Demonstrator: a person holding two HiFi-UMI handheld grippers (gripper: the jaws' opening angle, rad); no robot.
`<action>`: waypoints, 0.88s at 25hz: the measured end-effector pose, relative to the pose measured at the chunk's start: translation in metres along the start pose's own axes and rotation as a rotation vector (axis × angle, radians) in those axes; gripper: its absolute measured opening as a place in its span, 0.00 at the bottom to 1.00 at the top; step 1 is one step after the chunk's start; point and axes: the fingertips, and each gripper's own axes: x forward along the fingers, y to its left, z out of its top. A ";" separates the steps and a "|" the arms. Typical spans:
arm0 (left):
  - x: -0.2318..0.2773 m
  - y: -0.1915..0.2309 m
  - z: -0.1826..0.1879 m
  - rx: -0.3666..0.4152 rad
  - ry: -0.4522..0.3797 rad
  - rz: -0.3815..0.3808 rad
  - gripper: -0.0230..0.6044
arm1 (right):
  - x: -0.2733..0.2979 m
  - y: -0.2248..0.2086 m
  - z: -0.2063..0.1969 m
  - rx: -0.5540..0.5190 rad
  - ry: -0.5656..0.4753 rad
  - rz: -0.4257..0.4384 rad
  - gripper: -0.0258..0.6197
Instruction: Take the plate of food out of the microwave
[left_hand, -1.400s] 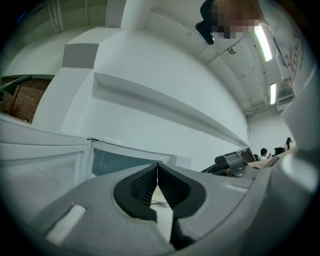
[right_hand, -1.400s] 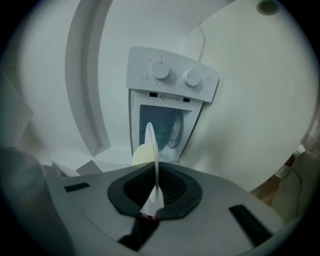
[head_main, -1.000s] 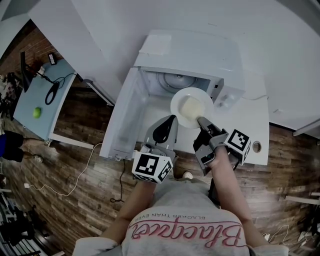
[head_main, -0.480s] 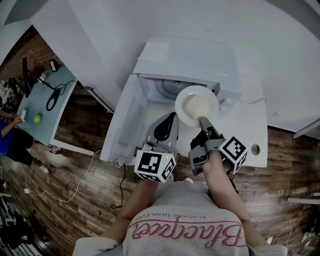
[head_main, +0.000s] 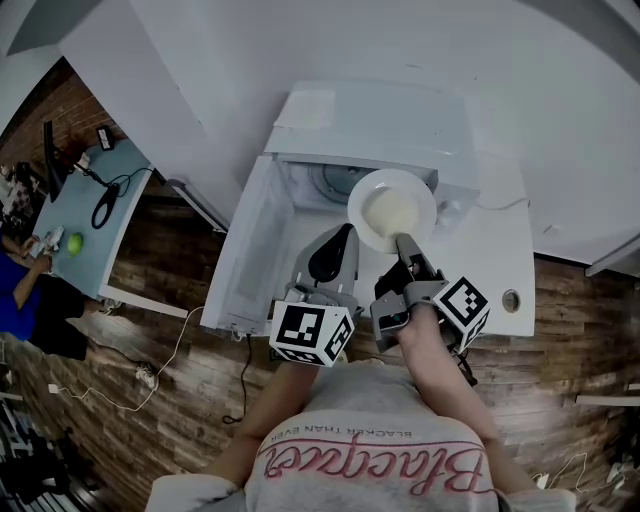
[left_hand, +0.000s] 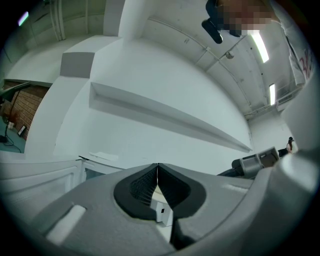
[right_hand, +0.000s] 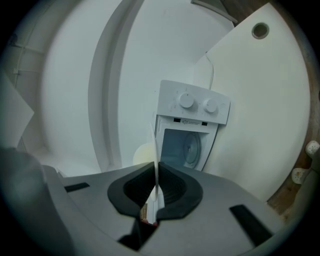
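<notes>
Lifting out is the step in hand: the plate (head_main: 360, 222) is pinched at its near rim by the clenched right gripper (head_main: 403, 240) and held clear of the cavity, in front of the open microwave (head_main: 370, 120), with pale food (head_main: 392, 211) at its centre. The left gripper (head_main: 345, 232) is closed on nothing, beside the plate and near the swung-open door (head_main: 245, 245). Next, it is judged, the plate must be kept level and set down on the white table (head_main: 495, 265). A one-edge grip could let it tip.
</notes>
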 end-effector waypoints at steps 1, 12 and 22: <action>0.000 0.000 0.000 0.000 -0.002 -0.001 0.05 | 0.001 0.002 -0.001 -0.008 0.005 0.003 0.07; -0.004 0.009 0.004 -0.006 -0.015 0.012 0.05 | 0.006 0.009 -0.013 -0.026 0.050 0.009 0.07; -0.005 0.012 0.003 -0.012 -0.012 0.017 0.05 | 0.010 0.007 -0.020 0.000 0.077 0.005 0.07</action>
